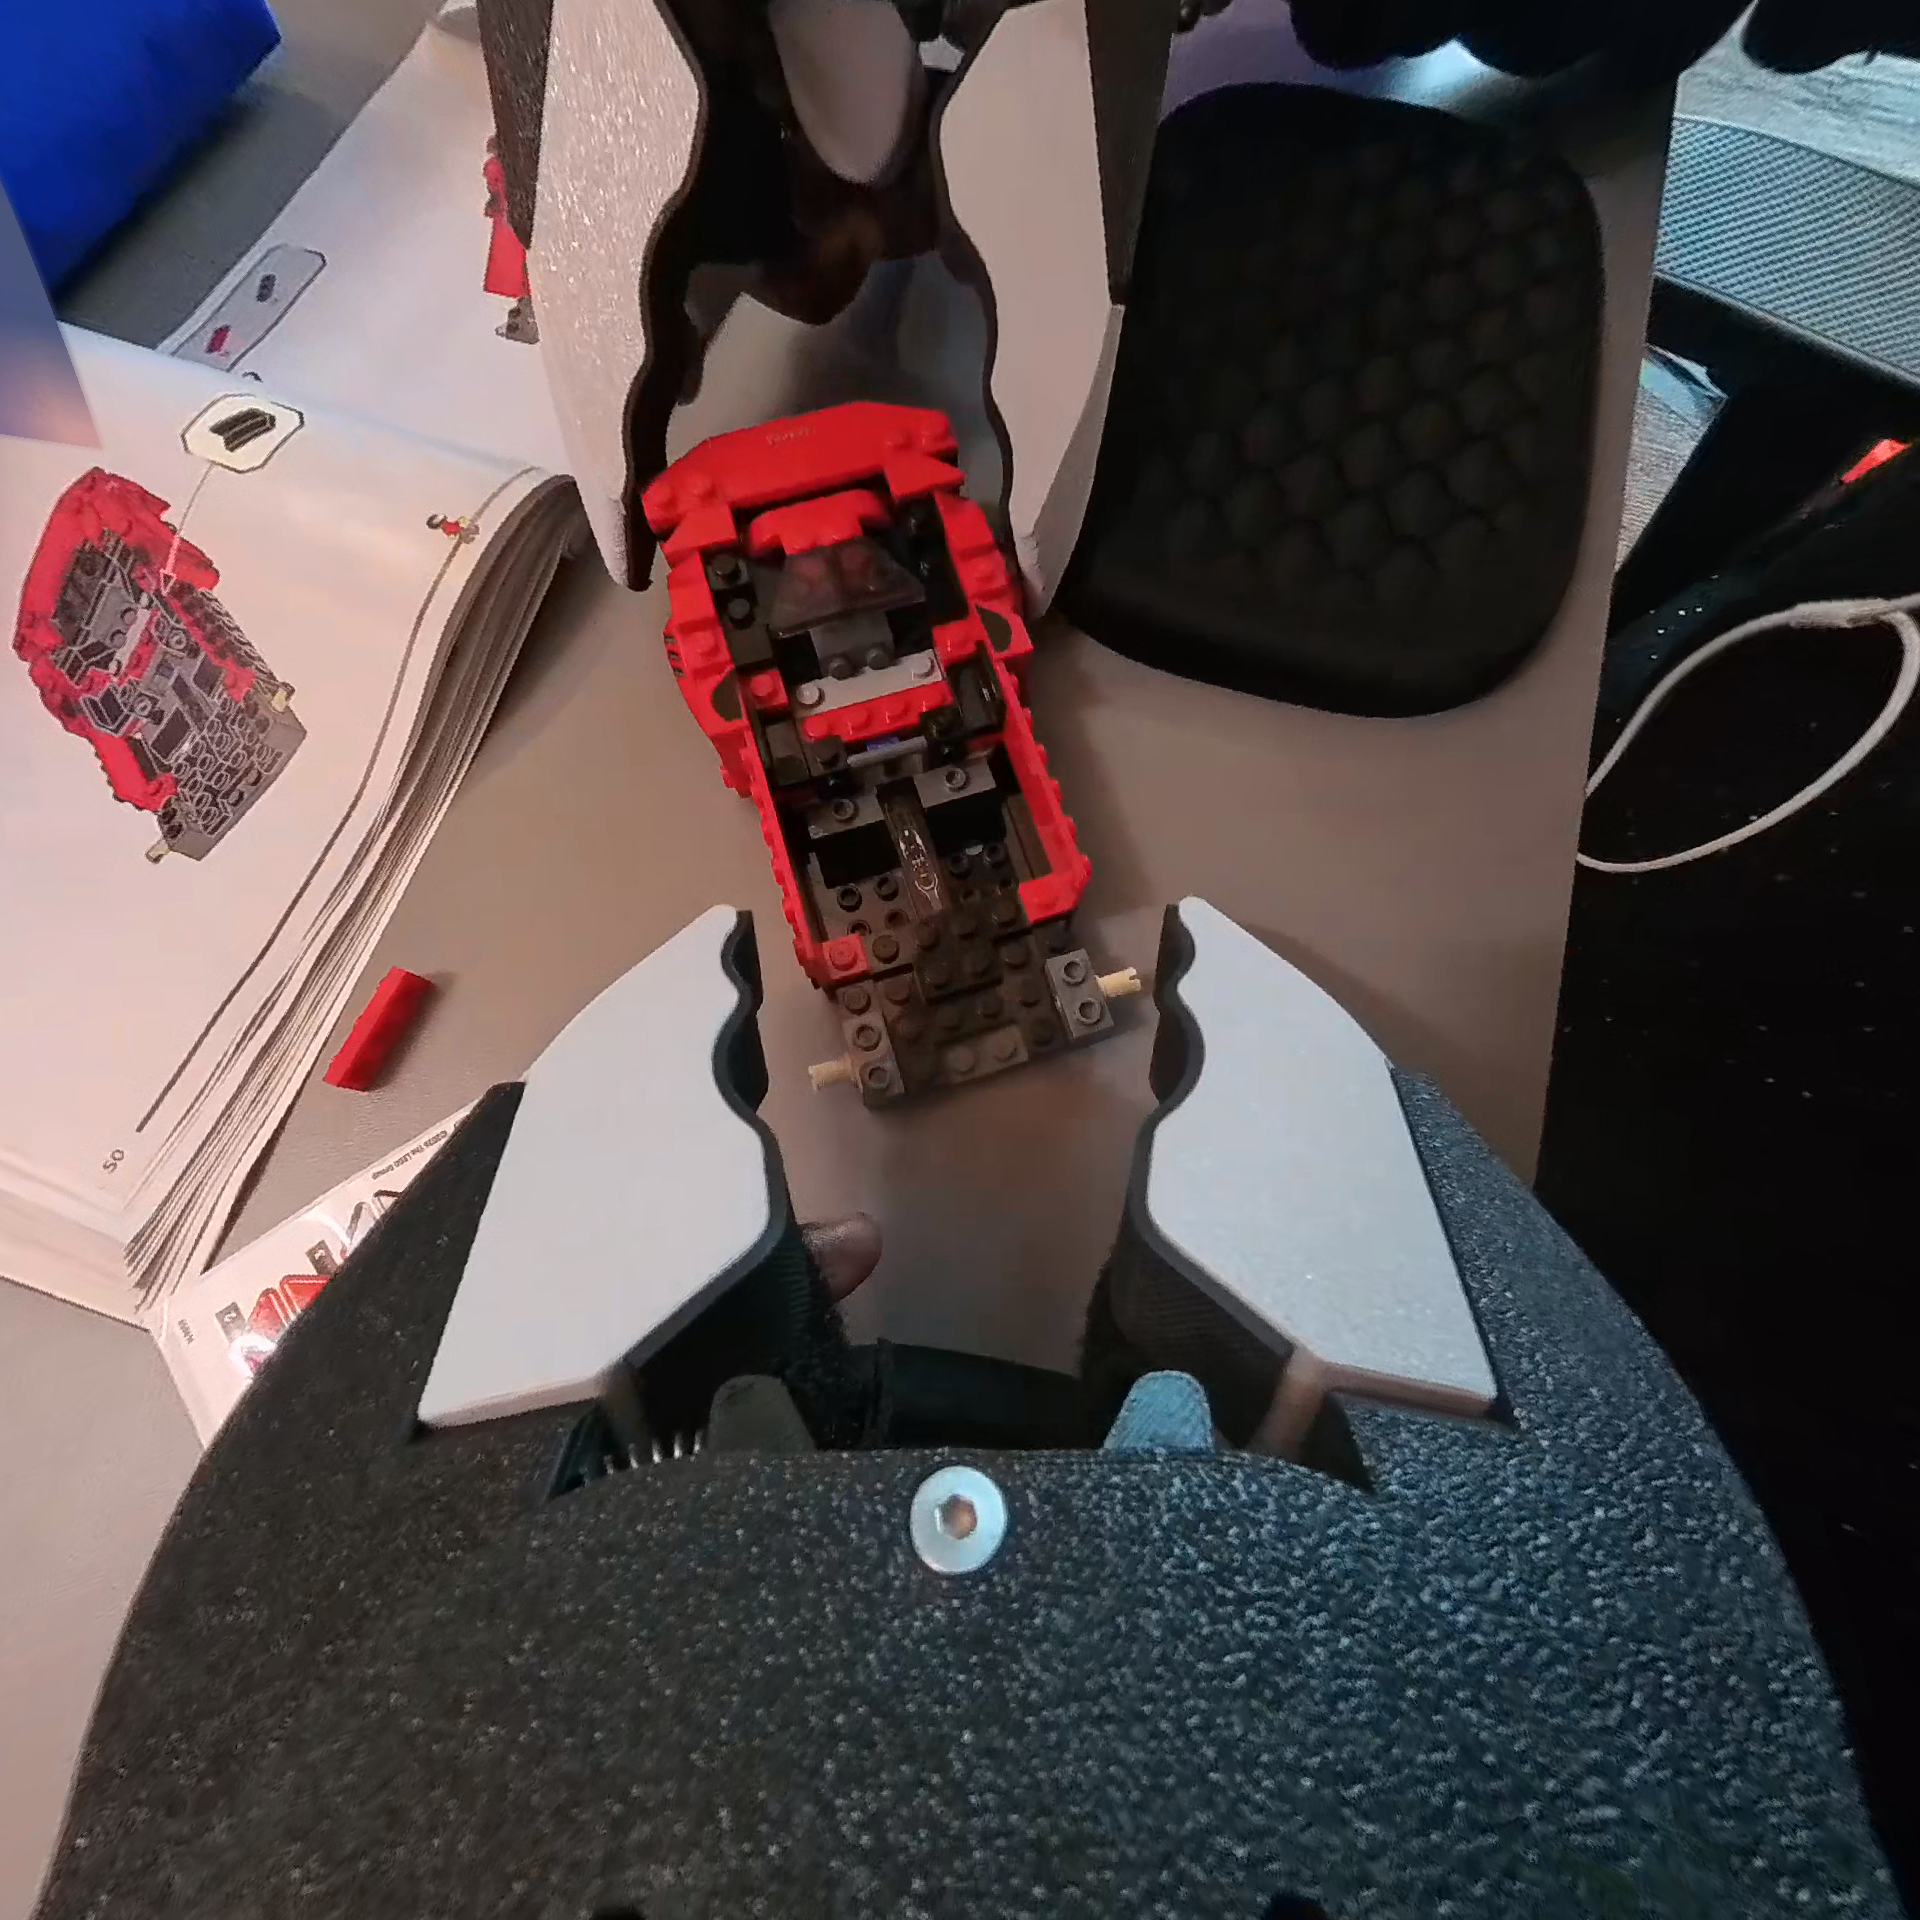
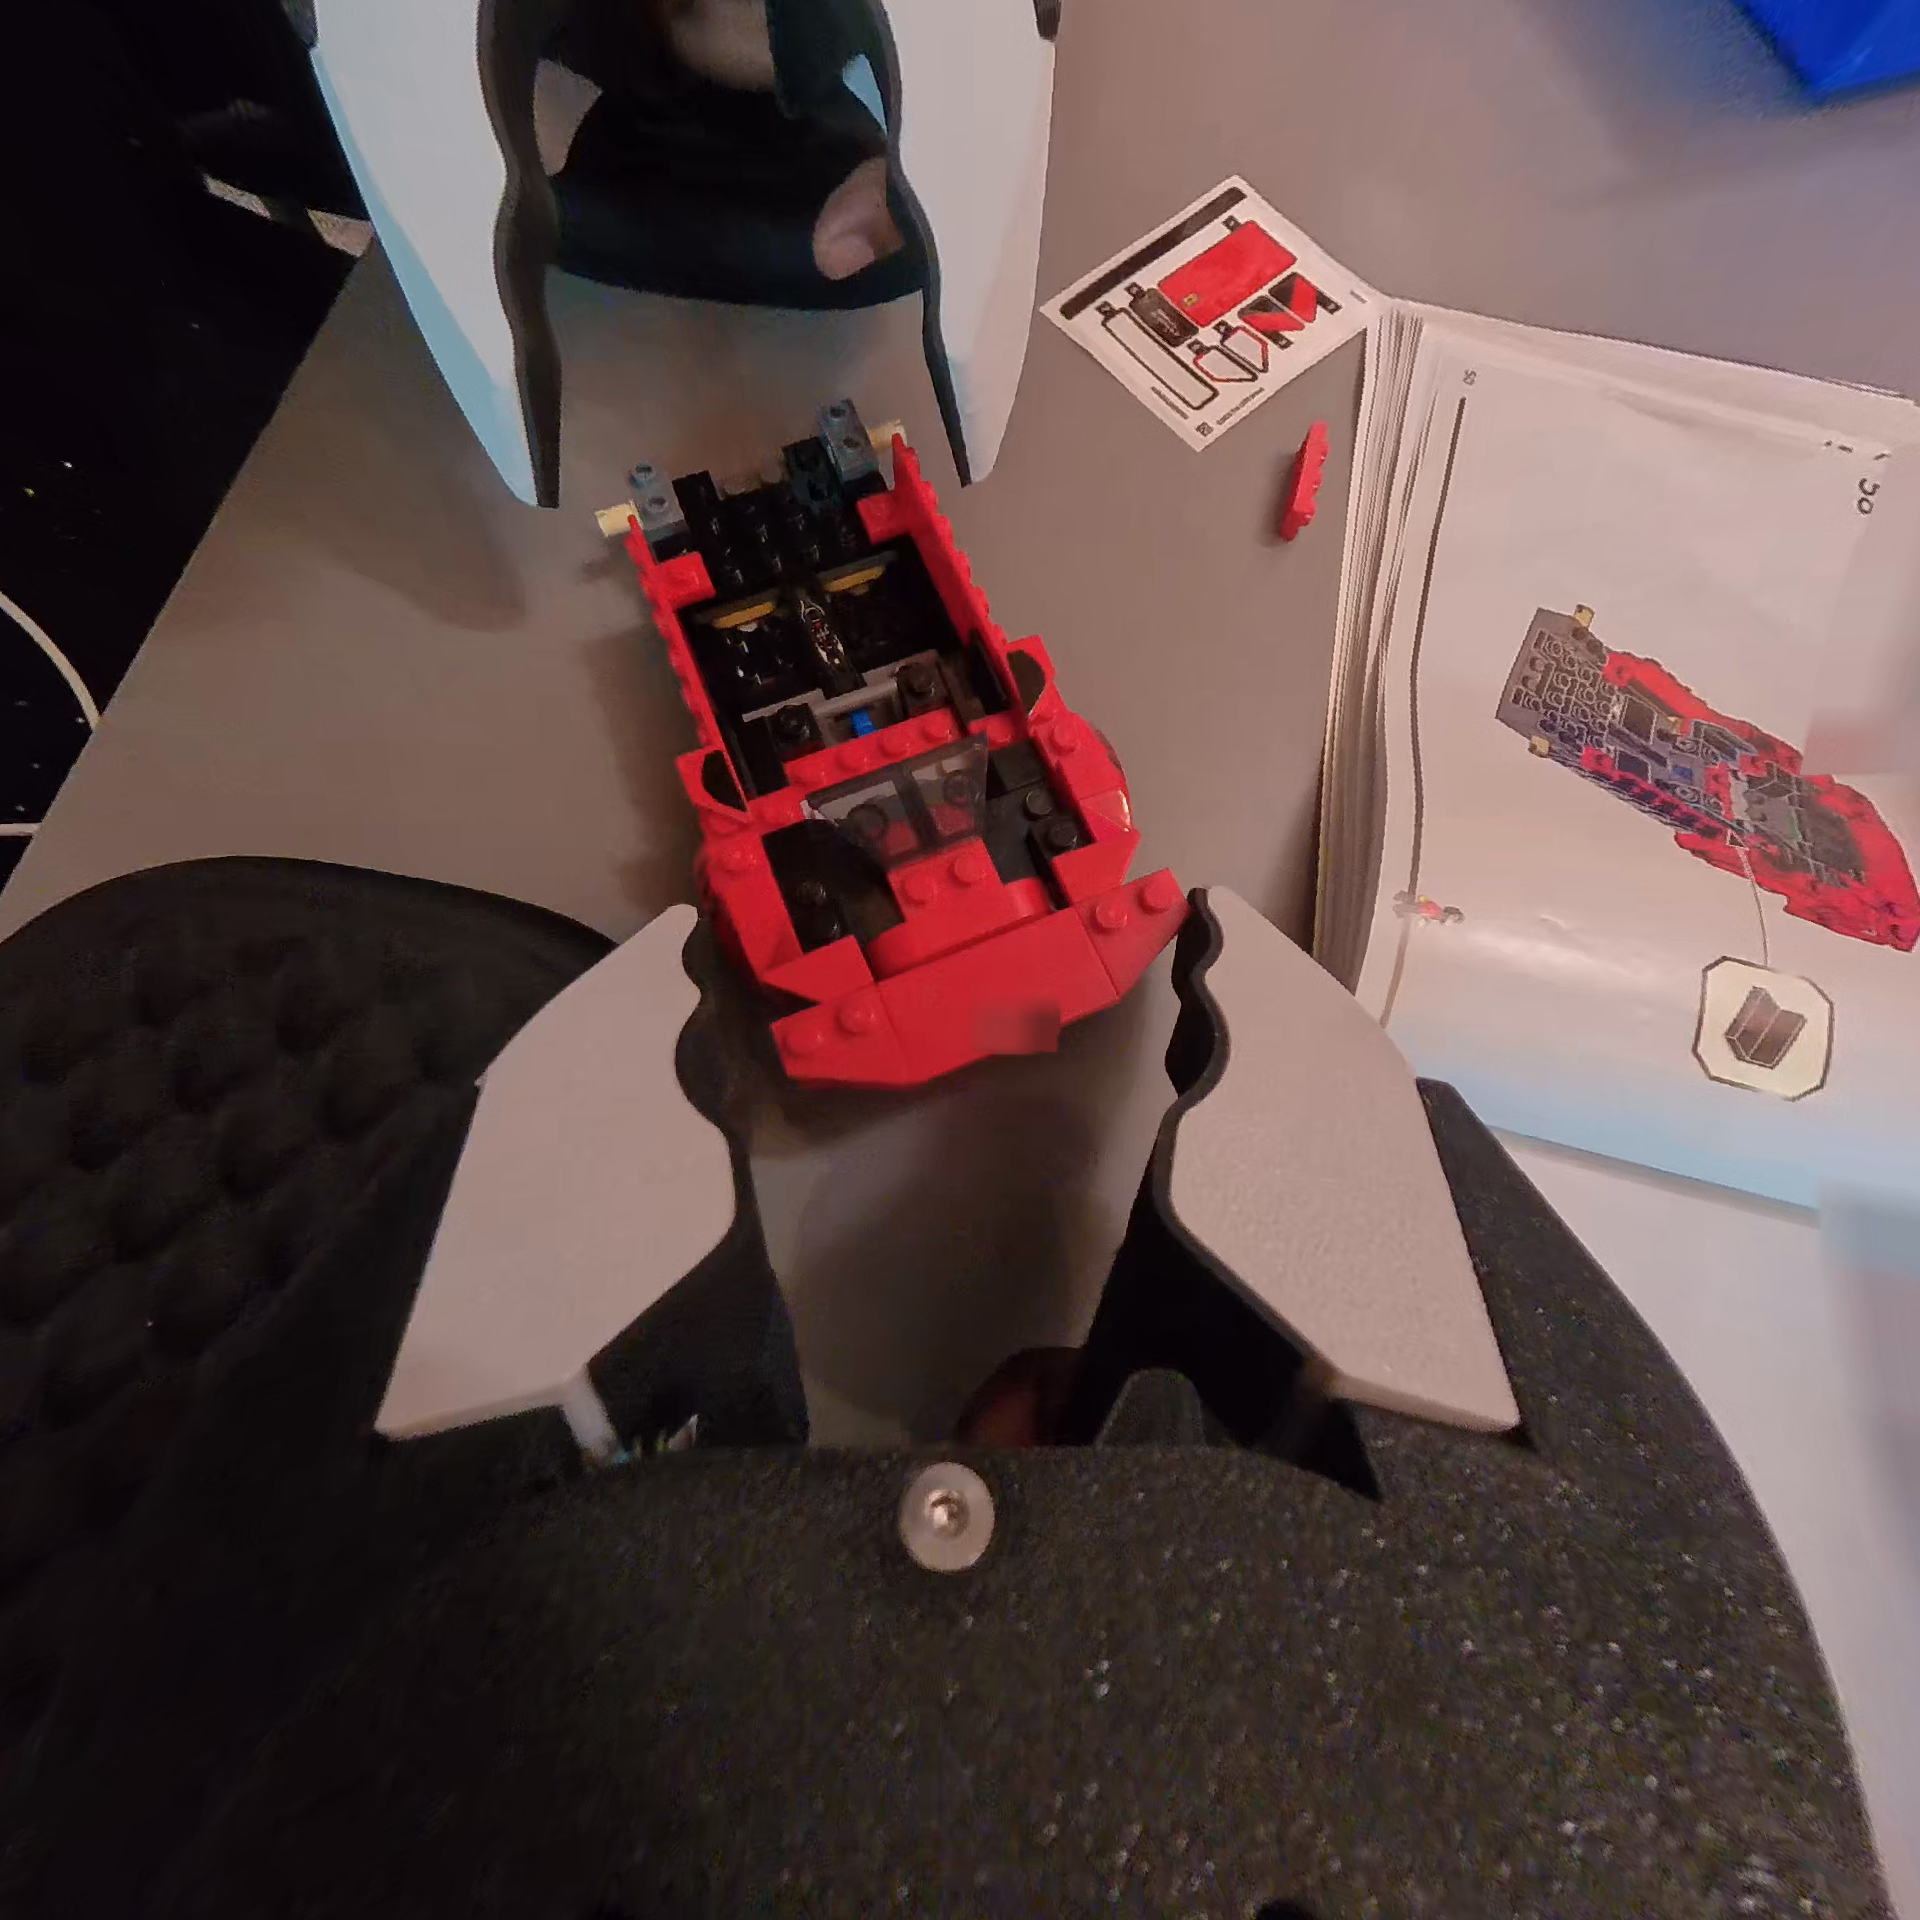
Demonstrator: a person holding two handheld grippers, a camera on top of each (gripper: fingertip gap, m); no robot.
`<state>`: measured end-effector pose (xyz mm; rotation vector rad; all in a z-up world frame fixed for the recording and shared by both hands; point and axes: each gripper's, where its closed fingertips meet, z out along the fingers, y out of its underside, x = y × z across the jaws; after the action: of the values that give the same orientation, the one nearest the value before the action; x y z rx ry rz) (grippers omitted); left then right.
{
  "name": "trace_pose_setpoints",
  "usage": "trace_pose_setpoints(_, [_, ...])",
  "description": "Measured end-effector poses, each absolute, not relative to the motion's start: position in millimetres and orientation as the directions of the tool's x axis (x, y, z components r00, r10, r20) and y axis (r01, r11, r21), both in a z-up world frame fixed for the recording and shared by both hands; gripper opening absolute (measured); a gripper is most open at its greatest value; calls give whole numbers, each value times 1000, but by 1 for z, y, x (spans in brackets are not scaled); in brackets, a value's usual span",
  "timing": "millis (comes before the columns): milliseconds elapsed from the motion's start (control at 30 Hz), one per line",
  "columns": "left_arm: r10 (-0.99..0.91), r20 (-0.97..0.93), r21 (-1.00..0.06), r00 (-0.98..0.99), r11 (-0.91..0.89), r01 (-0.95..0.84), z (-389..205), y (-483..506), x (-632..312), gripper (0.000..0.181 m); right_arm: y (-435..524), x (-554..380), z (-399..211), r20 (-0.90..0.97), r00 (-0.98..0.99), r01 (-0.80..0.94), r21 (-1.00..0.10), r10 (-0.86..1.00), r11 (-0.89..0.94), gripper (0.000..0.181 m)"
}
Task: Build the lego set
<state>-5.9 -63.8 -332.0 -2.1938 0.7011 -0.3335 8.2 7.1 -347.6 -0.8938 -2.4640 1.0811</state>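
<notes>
A partly built red and black lego car lies on the grey table, top open. My left gripper is open, its jaws on either side of the car's dark studded end with the tan axle pins, not touching it. My right gripper is open wide and straddles the car's red end, its pads close to the sides. Each gripper also shows at the top of the other view: the right gripper, the left gripper. A loose red brick lies beside the car, also in the right wrist view.
An open instruction booklet lies on one side of the car, with a sticker sheet near it. A black padded case lies on the other side. Beyond the table edge are a dark floor and a white cable. My hands' fingertips stand some 8 cm from each other. About 8 cm separates my left fingertips from the loose red brick. The right camera catches it too, in the right wrist view.
</notes>
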Motion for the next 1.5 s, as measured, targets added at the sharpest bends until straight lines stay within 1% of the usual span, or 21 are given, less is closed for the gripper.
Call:
trace_pose_setpoints(133, [-595, -9, -767, 803, -511, -388, -330, -65, -4, 73, 7, 10, -348, 36, -749, 425, -740, 662, 521, 83])
trace_pose_setpoints(400, [-613, -71, -822, 787, -411, -394, -317, -68, -2, 72, 10, 16, -347, 61, -671, 481, -723, 739, 497, 82])
trace_pose_setpoints(667, [-626, -233, -804, 745, -307, -509, -315, -68, 2, 69, 10, 17, -347, -51, -614, 587, -697, 788, 412, 83])
trace_pose_setpoints(767, [-626, -279, -800, 728, -267, -537, -313, -68, 4, 66, 10, 19, -348, -14, -576, 592, -696, 817, 406, 83])
trace_pose_setpoints(833, [-627, -283, -804, 726, -258, -536, -312, -68, 4, 66, 10, 20, -348, 0, -558, 592, -701, 830, 398, 83])
trace_pose_setpoints(1367, [-639, -312, -794, 703, -231, -562, -313, -66, 5, 65, 8, 22, -346, -102, -480, 659, -698, 871, 281, 82])
trace_pose_setpoints(1500, [-586, -352, -802, 730, -213, -558, -308, -59, -2, 73, 8, 23, -346, -144, -459, 692, -677, 877, 251, 83])
